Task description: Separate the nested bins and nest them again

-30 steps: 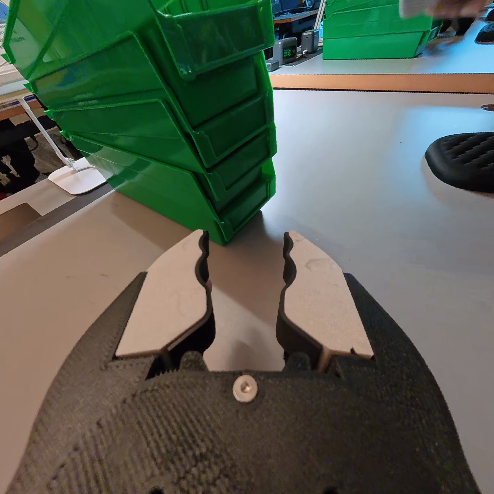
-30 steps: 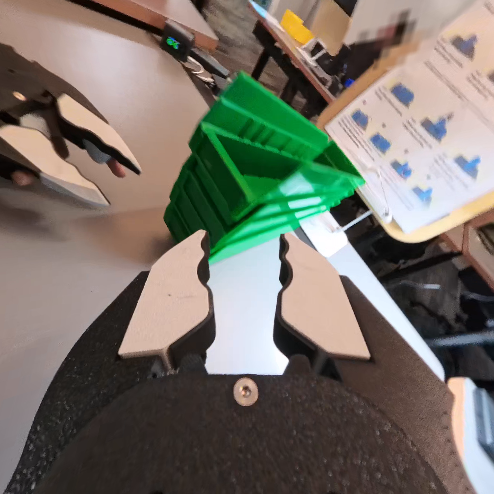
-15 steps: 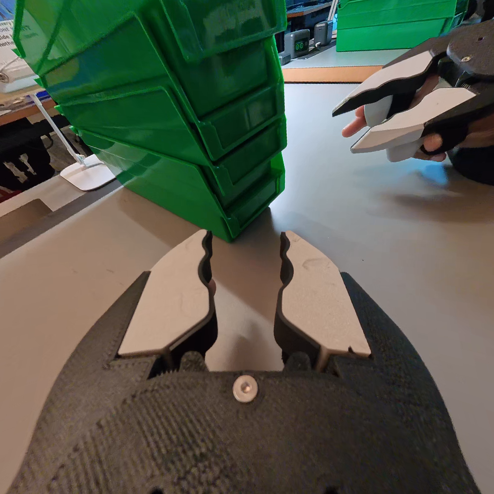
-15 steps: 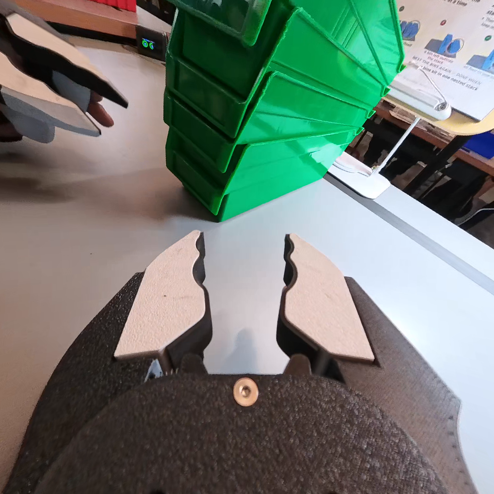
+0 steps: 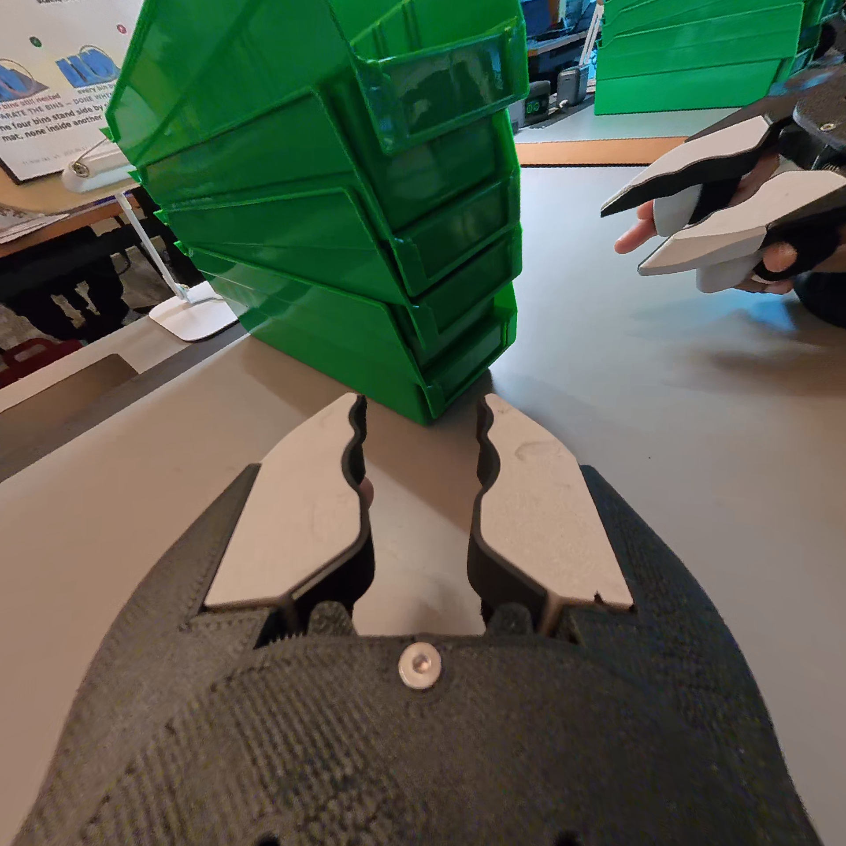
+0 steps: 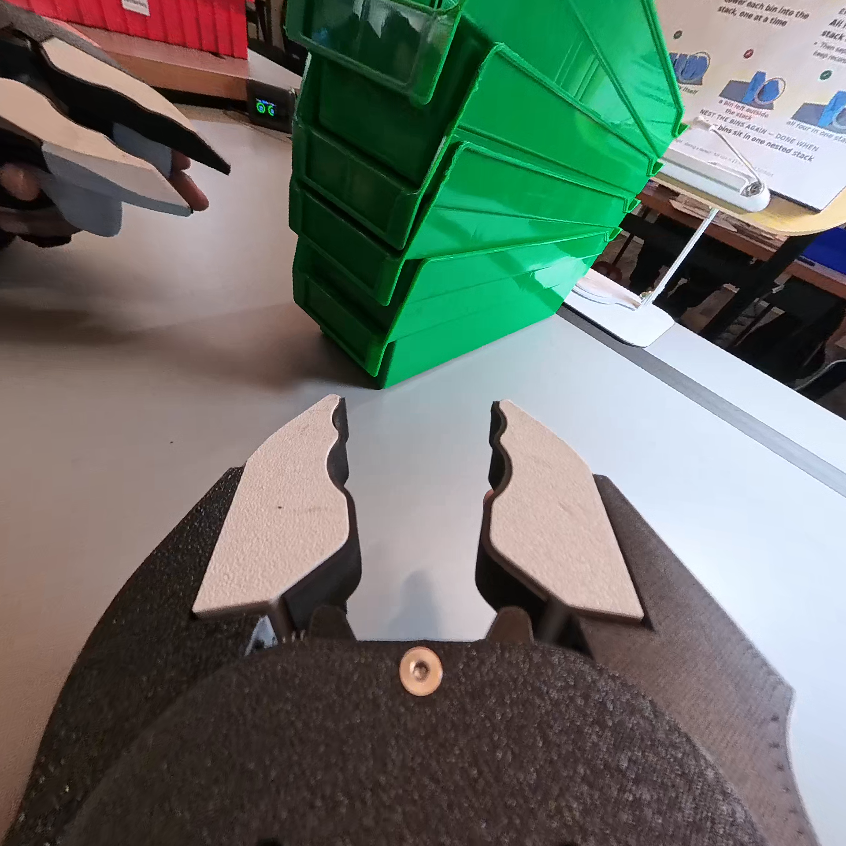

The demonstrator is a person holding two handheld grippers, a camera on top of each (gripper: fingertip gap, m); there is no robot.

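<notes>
The left gripper (image 5: 421, 405) is released, jaws apart and holding nothing, just short of the bottom front corner of the stack of nested green bins (image 5: 329, 219) on the grey desk (image 5: 641, 435). The right gripper (image 6: 419, 405), likewise spread and empty, faces the same stack (image 6: 458, 206) directly ahead, the left gripper up to its left.
</notes>
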